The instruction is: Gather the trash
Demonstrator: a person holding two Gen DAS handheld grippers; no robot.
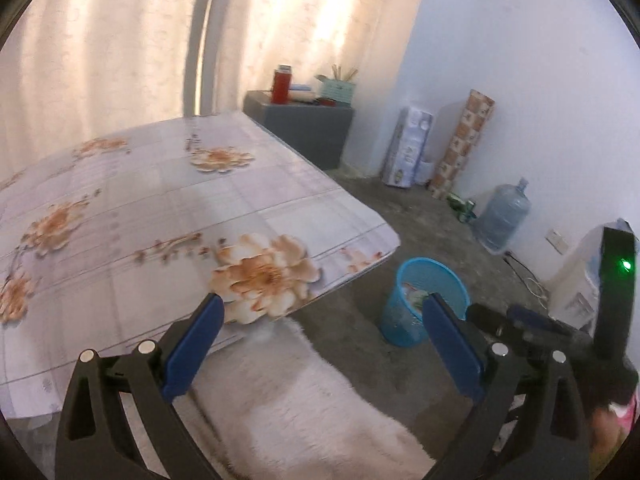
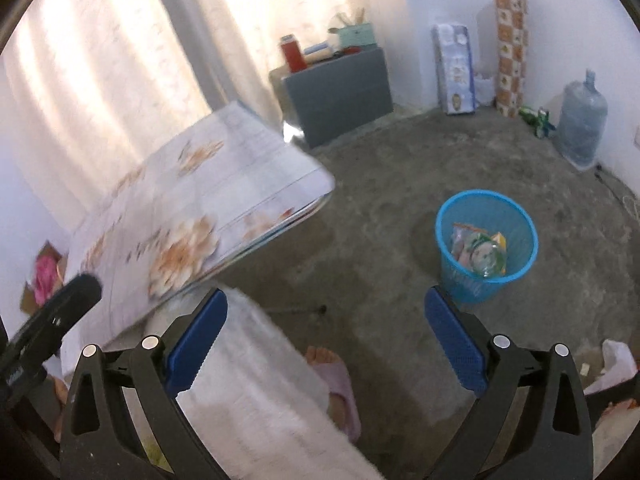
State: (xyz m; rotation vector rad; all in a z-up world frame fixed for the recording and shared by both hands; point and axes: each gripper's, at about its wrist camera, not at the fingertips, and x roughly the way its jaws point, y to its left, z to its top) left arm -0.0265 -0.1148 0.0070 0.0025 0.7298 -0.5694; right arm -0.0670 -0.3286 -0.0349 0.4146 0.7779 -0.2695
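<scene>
Your left gripper [image 1: 322, 322] stands with its jaws spread wide and nothing between the blue pads [image 1: 196, 344]; through the gap you see only the pale fuzzy cloth [image 1: 304, 404] over your lap and the bare floor. Your right gripper [image 2: 326, 322] is the same: jaws at full spread, empty, aimed down at the floor [image 2: 380, 240] beside your slippered foot [image 2: 340, 384].

Both tools tilt downward and sit close together; in the left wrist view the right tool's black body [image 1: 612, 300] stands just beside the left one, with a green light lit on it. My reading: you are between picks, hands free and ready.

The blue mesh bin [image 2: 486, 246] stands upright on the floor, forward and to the right of both grippers, well apart from the table. It holds the trash [image 2: 480, 252]: a clear bottle and a few coloured wrappers, resting below the rim. Placed there, it is reachable from the seat without blocking the table edge.

The floral tabletop [image 1: 160, 208] shows no loose item in either view, though blur hides fine detail. Judgement: collection looks largely done.

At the far wall stand a grey cabinet [image 2: 340, 92] and a water jug [image 2: 580, 120], probably not trash.
</scene>
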